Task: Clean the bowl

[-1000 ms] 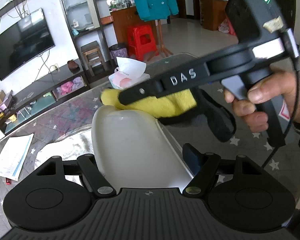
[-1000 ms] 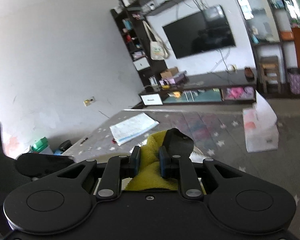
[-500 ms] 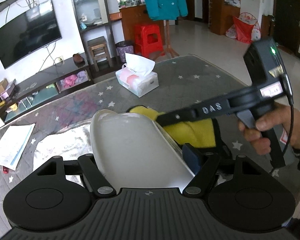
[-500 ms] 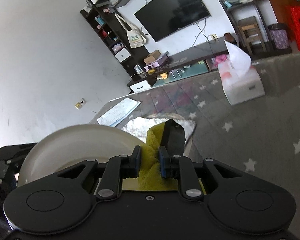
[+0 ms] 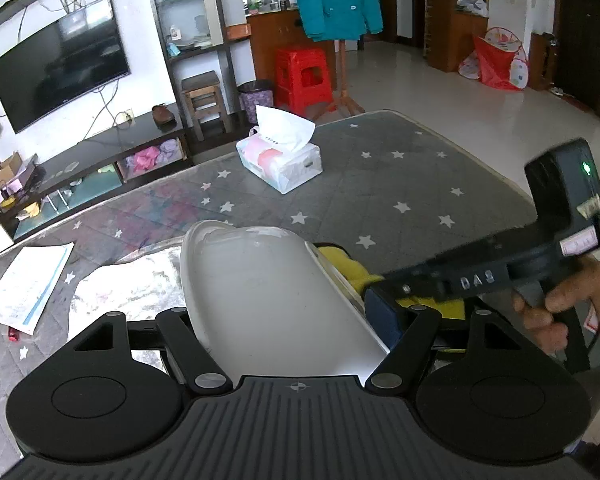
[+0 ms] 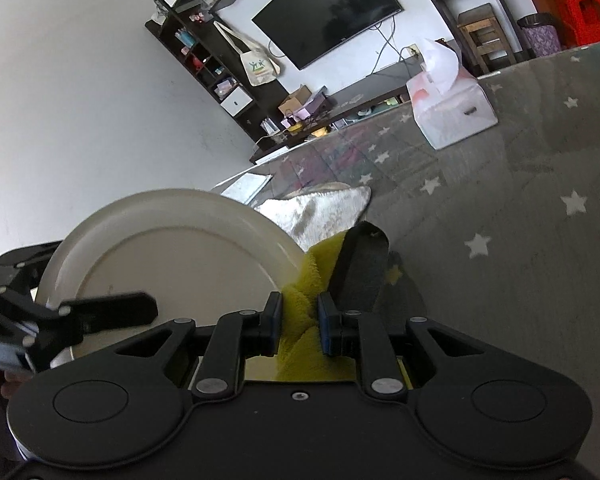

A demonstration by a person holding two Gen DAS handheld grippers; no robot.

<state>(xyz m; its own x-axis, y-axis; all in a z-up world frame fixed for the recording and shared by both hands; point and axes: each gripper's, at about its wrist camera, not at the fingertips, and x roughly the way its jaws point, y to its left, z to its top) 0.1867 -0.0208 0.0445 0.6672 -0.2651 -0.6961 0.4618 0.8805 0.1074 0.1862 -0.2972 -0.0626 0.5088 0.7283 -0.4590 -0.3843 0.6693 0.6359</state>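
Lettering: white letters reading "DAS", as far as they can be made out, run along the arm of the right gripper [image 5: 384, 300]; a green light glows on its housing.
Bowl: the white bowl [image 5: 268, 300] is held tilted on edge above the star-patterned surface [image 5: 400, 184], its rim clamped between the left gripper [image 5: 284, 320] fingers, one pad on each face.
Cloth: a yellow cloth [image 6: 300, 320] is pinched between the right gripper fingers [image 6: 274, 320], pressed against the bowl's rim on the side away from the left gripper.
Right hand: the right hand [image 5: 556, 304] wraps the pistol grip, fingers curled on the trigger, beside the bowl.
Beyond the bowl: a tissue box [image 5: 280, 160]; just behind the bowl lies a silver foil sheet [image 5: 128, 288], with a paper booklet [image 5: 24, 284] past it.
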